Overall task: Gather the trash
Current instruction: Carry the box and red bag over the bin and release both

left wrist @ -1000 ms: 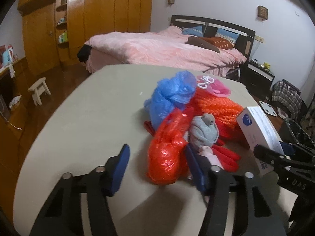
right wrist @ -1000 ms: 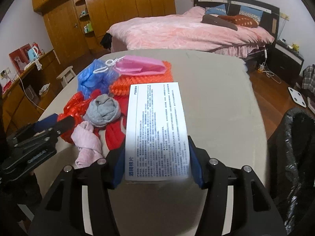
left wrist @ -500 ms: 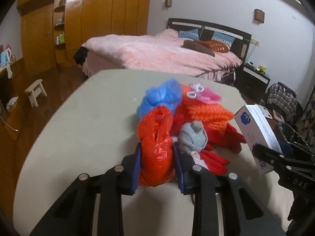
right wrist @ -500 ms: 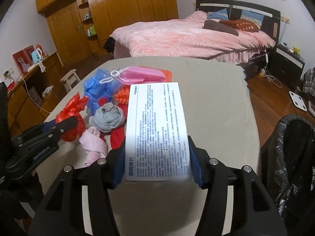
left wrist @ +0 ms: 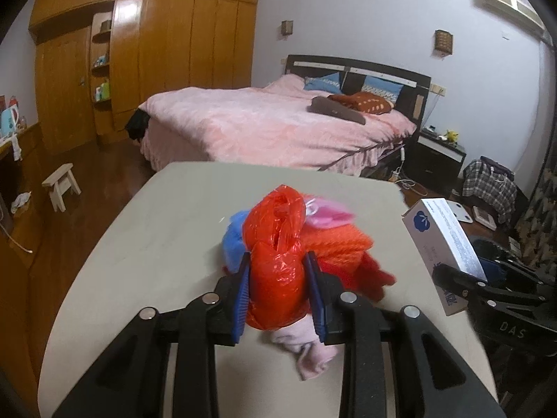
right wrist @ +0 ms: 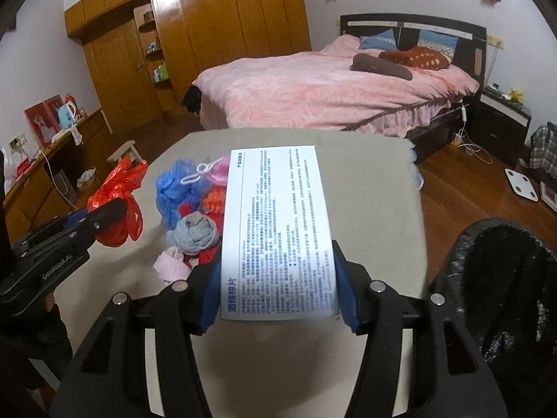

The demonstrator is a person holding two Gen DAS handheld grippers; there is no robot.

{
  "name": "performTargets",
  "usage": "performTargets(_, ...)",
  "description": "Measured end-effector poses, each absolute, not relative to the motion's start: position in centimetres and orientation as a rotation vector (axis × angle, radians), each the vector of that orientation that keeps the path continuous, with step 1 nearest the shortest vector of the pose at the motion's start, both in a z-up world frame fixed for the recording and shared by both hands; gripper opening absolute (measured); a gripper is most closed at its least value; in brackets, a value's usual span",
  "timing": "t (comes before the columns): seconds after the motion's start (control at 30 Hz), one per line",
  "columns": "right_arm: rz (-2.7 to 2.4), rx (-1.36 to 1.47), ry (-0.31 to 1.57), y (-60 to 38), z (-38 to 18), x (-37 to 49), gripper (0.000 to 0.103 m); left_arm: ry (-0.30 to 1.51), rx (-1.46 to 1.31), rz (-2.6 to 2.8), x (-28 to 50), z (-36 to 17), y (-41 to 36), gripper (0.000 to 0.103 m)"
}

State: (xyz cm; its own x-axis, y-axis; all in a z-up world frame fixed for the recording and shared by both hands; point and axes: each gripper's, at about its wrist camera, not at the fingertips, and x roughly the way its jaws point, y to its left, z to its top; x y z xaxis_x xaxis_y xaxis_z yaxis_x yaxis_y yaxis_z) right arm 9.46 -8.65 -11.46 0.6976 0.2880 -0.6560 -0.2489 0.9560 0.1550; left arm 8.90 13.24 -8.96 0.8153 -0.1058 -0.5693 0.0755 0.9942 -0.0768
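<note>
My left gripper (left wrist: pixel 278 289) is shut on a crumpled red plastic bag (left wrist: pixel 276 254), lifted off the beige table (left wrist: pixel 156 244). The right wrist view shows that red plastic bag (right wrist: pixel 118 205) hanging at the left, clear of the pile, in the left gripper (right wrist: pixel 104 214). My right gripper (right wrist: pixel 278 278) is shut on a white box (right wrist: pixel 278 223) printed with small text, held above the table (right wrist: pixel 376 188). The white box (left wrist: pixel 442 244) also shows at the right of the left wrist view. On the table lie a blue bag (right wrist: pixel 174 191), a grey sock (right wrist: pixel 196 231), a pink cloth (right wrist: pixel 170 266) and orange and red fabric.
A black trash bag (right wrist: pixel 504 299) gapes at the table's right side. A bed (right wrist: pixel 330 97) with a pink cover stands beyond the table, a wooden wardrobe (right wrist: pixel 209 41) behind it. A small stool (left wrist: pixel 61 186) and a white scale (right wrist: pixel 522 184) sit on the wood floor.
The left gripper closed on the red bag and lifted it off the pile. The right gripper rose with the white box still held. Both views now look from higher up.
</note>
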Motion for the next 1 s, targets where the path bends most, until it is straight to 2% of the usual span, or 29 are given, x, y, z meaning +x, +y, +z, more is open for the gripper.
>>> performTargets(0.5,0.179,0.099,0.667,-16.7,-8.0,6.5,0.054,0.58,-0.016,-0.259,8.9,-6.8,4.2,0.03)
performTargets(1.0,-0.056,0.154,0.646,-27.6,-8.0,2.8,0.054,0.582,0.016,-0.484,8.8,-6.7,-6.3,0.03)
